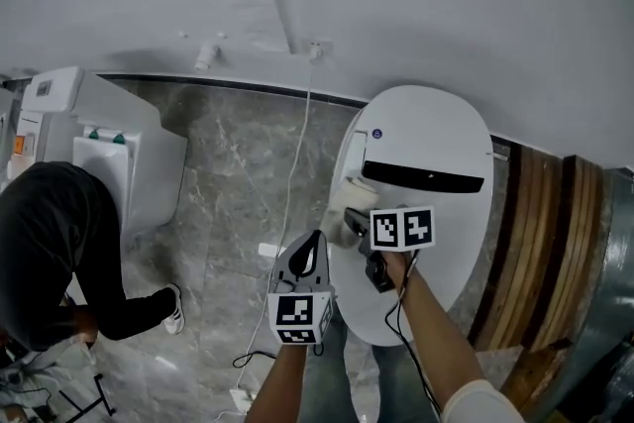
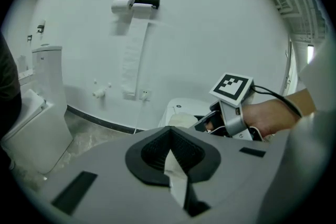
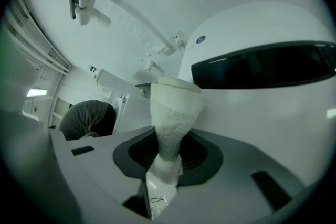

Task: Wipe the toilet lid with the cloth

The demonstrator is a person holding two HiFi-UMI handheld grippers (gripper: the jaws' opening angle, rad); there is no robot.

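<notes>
The white oval toilet lid (image 1: pixel 436 139) lies shut, with a black slot (image 1: pixel 424 178) across it. My right gripper (image 1: pixel 355 221) is shut on a rolled off-white cloth (image 1: pixel 347 196), which sits at the lid's left edge. In the right gripper view the cloth (image 3: pixel 170 113) sticks up out of the jaws (image 3: pixel 169 160) in front of the lid (image 3: pixel 262 23). My left gripper (image 1: pixel 310 248) hovers over the floor just left of the toilet. Its jaws (image 2: pixel 170 157) are shut with nothing in them. The left gripper view also takes in the right gripper (image 2: pixel 220 120) and the cloth (image 2: pixel 181 120).
A second toilet (image 1: pixel 109 144) stands at the left, and a person in black (image 1: pixel 50 243) crouches beside it. A white cable (image 1: pixel 292 183) runs from a wall socket (image 1: pixel 317 50) down across the marble floor (image 1: pixel 228 173). Wooden slats (image 1: pixel 540 243) border the right side. A paper holder (image 2: pixel 137 0) hangs on the wall.
</notes>
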